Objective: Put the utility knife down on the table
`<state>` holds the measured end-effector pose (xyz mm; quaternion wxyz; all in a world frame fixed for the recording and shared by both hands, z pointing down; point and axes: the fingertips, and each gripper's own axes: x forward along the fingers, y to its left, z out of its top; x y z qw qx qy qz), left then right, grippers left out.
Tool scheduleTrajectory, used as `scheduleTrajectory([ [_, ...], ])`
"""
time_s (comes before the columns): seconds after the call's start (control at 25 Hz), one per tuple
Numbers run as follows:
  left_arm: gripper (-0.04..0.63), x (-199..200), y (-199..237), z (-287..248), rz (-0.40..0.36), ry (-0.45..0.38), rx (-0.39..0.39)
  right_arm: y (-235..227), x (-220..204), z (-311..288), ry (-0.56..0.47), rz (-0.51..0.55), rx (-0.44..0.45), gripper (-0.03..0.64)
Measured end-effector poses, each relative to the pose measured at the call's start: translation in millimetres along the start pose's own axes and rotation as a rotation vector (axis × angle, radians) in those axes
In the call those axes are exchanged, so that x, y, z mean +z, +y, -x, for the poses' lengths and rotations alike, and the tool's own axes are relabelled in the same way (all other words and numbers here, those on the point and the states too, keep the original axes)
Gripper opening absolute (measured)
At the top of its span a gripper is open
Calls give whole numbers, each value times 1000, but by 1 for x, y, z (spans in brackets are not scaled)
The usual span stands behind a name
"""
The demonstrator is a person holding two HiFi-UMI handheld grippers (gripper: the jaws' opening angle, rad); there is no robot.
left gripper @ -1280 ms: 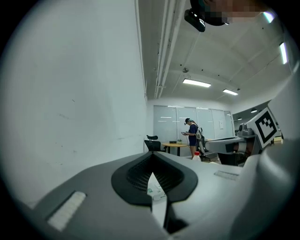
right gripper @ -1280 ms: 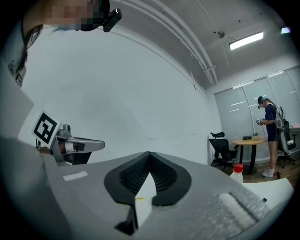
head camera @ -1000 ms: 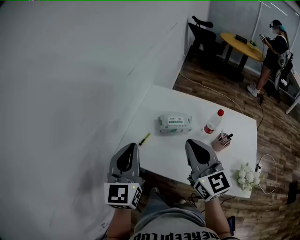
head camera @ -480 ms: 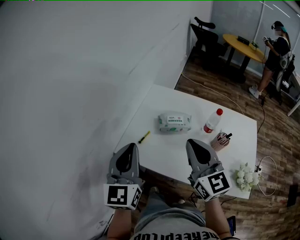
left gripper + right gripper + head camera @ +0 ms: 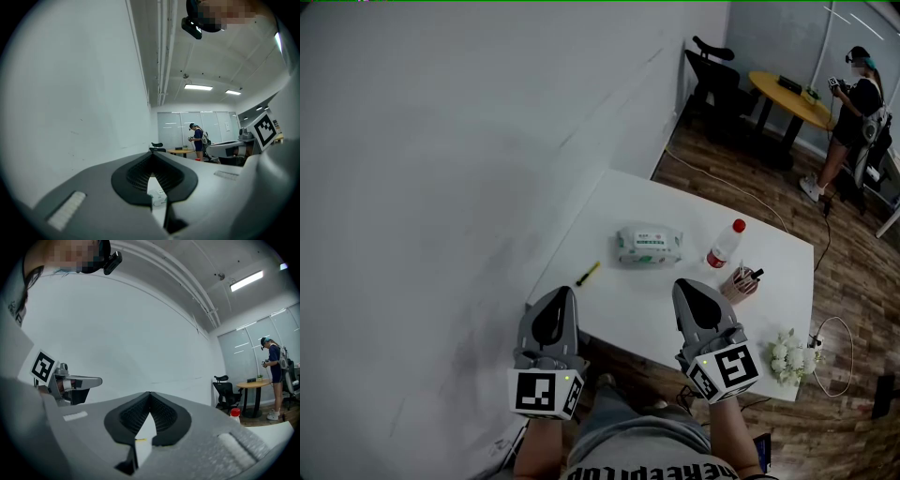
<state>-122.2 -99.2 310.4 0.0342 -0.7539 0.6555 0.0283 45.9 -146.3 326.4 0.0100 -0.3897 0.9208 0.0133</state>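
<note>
White table (image 5: 628,295), knife (image 5: 589,275) already flat near its left edge. Left gripper (image 5: 564,292) and right gripper (image 5: 683,285) at bottom, jaws together, empty. Best to hang back, no nudging.

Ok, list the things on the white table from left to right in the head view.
knife → pack of wipes → bottle → pen cup → flowers

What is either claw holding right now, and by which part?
Nothing. Left claw and right claw are both shut and empty; the knife lies on the table, clear of both.
</note>
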Motion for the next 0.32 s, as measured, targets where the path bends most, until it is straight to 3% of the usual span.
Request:
scheduleTrajectory([
  [0.32, 18, 0, 1, -3, -12, -6, 2, -1, 0, -5, -1, 0, 5, 2],
])
